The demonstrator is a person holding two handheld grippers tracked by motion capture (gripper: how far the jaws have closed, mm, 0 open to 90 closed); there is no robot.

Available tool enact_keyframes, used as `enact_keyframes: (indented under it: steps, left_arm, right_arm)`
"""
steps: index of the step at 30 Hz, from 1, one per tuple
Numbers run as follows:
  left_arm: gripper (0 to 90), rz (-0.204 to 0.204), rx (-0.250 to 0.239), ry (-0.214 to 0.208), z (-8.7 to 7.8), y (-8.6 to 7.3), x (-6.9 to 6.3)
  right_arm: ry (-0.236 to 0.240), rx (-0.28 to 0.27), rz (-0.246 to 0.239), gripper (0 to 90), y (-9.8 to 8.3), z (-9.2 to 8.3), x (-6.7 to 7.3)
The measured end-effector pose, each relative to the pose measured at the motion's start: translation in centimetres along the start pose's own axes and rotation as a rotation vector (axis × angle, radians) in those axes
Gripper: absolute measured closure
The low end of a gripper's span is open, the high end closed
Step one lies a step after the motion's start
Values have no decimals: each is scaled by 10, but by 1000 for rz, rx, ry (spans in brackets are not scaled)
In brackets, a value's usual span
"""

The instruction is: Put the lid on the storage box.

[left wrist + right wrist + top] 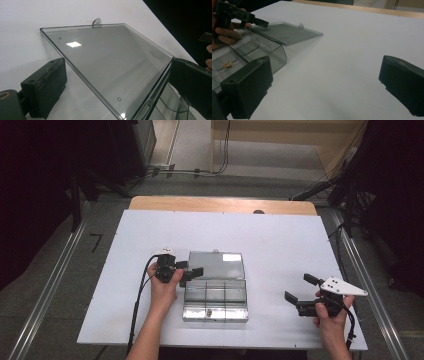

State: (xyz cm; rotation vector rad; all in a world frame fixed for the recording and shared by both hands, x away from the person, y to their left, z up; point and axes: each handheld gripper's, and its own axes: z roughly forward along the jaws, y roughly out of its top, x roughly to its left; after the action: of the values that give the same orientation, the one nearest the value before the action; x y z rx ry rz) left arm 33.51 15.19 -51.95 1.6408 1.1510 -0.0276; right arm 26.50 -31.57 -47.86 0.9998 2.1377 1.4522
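Observation:
A clear plastic compartment box point(216, 301) lies open mid-table, its lid point(216, 265) folded back flat on the white sheet. A small gold piece point(209, 311) sits in a front compartment and shows as a gold piece point(227, 65) in the right gripper view. My left gripper point(192, 268) is at the box's left side, open, its jaws spread across the lid point(107, 62): one jaw past the lid's far edge, the other at the hinge. My right gripper point(300, 287) stands open on bare sheet to the right, apart from the box point(262, 52), nothing between its jaws.
The white sheet point(280, 245) covers the table; a wooden edge point(222, 204) shows at the back. Black stands and cables flank the table on the floor. Bare sheet lies between the box and my right gripper.

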Motion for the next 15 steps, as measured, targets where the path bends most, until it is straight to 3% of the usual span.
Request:
enact_keyframes:
  steps: [8,15]
  left_arm:
    - [24,8,-2,-4,0,0,0]
    - [24,1,-3,0,0,0,0]
  right_arm:
    - [29,-28,9,0,23,13,18]
    - [63,-29,2,0,45,35,25]
